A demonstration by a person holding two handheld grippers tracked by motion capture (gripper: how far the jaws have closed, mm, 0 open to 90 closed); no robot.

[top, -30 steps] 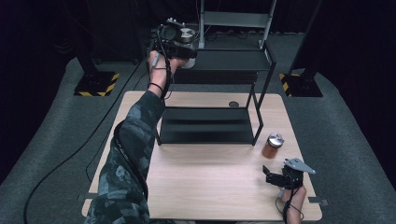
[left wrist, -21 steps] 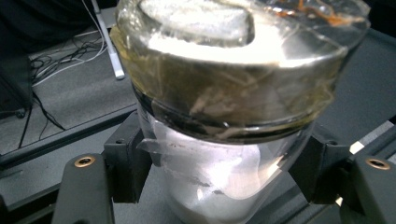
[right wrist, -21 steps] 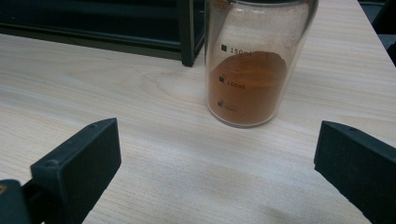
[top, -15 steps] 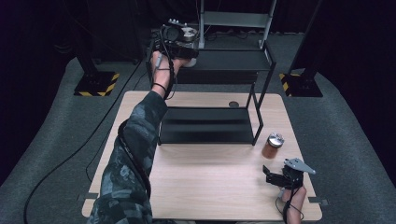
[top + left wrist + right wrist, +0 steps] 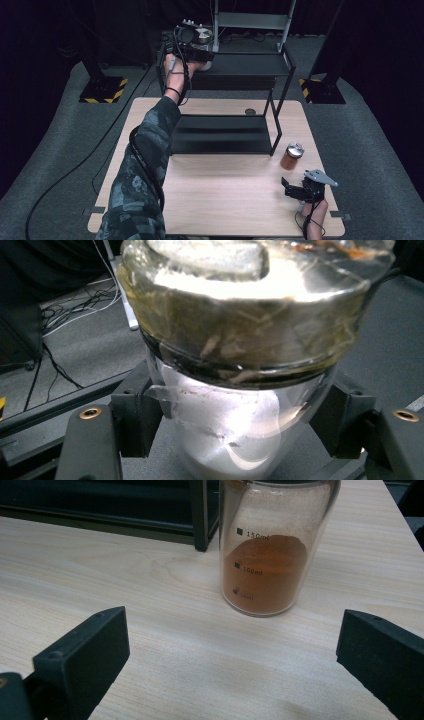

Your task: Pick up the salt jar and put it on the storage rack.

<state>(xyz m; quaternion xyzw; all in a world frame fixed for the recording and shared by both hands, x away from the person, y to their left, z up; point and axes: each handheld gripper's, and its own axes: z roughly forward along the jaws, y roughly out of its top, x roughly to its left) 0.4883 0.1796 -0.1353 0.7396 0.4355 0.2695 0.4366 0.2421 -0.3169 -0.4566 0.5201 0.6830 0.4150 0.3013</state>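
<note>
Left gripper (image 5: 196, 44): clamped round a clear lidded jar (image 5: 240, 365), raised over the black shelf (image 5: 240, 67); glass could slip. Spice jar (image 5: 272, 545): upright on table (image 5: 225, 200). Right gripper (image 5: 306, 189): jaws spread, empty, near it; could topple it.

Lab/test rig: black drapes (image 5: 60, 30), hazard-taped stand bases (image 5: 102, 90), grey carpet (image 5: 75, 150), floor cables (image 5: 65, 175).

A clear glass jar (image 5: 240, 365) with a taped lid stood upright over the black rack's top shelf (image 5: 250, 65), clamped between the left gripper's jaws. A second clear jar (image 5: 272, 545), part filled with orange-brown powder, stood upright on the wooden table (image 5: 225, 200) just beside the rack's front leg.
</note>
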